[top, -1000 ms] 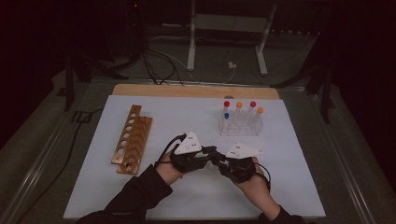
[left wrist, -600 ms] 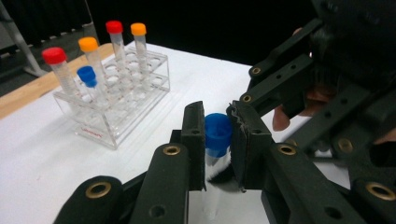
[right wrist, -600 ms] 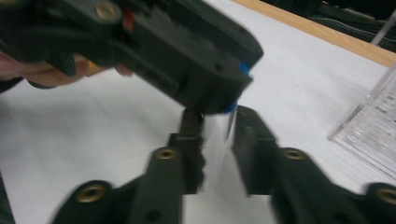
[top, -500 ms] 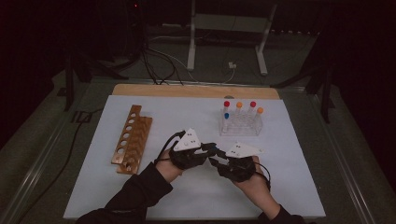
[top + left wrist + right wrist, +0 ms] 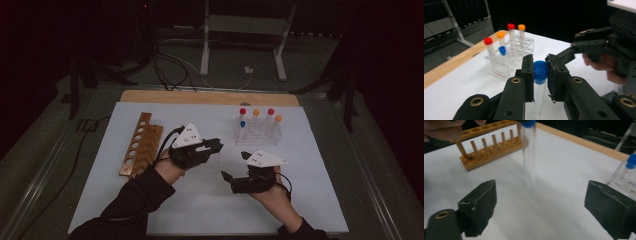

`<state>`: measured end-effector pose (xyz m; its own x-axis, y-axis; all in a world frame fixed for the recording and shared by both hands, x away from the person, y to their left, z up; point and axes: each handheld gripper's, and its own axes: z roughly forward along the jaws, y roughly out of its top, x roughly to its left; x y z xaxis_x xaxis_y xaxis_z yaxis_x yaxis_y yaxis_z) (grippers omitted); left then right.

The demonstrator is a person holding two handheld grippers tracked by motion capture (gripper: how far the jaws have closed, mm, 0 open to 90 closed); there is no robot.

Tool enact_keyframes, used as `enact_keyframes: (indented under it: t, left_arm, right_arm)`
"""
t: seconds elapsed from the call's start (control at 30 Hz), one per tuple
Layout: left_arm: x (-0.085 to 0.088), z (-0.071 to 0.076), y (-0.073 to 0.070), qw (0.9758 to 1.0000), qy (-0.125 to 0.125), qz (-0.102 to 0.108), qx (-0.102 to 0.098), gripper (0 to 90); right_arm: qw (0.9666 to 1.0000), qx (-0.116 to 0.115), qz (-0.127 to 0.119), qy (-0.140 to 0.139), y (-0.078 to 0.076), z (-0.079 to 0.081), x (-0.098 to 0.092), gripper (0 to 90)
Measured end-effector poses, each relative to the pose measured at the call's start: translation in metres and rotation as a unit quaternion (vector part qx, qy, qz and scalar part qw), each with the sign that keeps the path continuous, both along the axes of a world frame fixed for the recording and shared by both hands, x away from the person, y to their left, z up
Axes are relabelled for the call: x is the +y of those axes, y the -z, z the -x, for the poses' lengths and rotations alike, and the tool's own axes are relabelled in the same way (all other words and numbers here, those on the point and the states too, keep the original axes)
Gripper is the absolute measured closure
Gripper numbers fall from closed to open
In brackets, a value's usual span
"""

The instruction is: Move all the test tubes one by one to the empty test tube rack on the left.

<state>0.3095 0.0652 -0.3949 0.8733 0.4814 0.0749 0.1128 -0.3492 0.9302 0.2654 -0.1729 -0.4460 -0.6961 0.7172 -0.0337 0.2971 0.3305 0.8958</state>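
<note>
The blue-capped tube (image 5: pixel 539 82) hangs upright above the white mat (image 5: pixel 310 200), pinched at its cap by the left gripper (image 5: pixel 540 71), while the right gripper (image 5: pixel 541 205) has just let its jaws swing wide apart with nothing between them, clear rack (image 5: pixel 257 131) nearby.

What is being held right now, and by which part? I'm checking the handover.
The left gripper holds a clear tube by its blue cap, hanging upright. The right gripper, jaws just opened, holds nothing.
</note>
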Motion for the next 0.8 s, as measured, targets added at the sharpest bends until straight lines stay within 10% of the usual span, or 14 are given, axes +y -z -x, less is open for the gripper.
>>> enact_keyframes:
  t: [0.8]
  left_arm:
    - [0.066,-0.035,-0.021,0.9940,-0.108,-0.007,-0.014,77.9]
  right_arm:
    - [0.9999,-0.004,-0.012,-0.011,-0.003,0.001,-0.004,0.0]
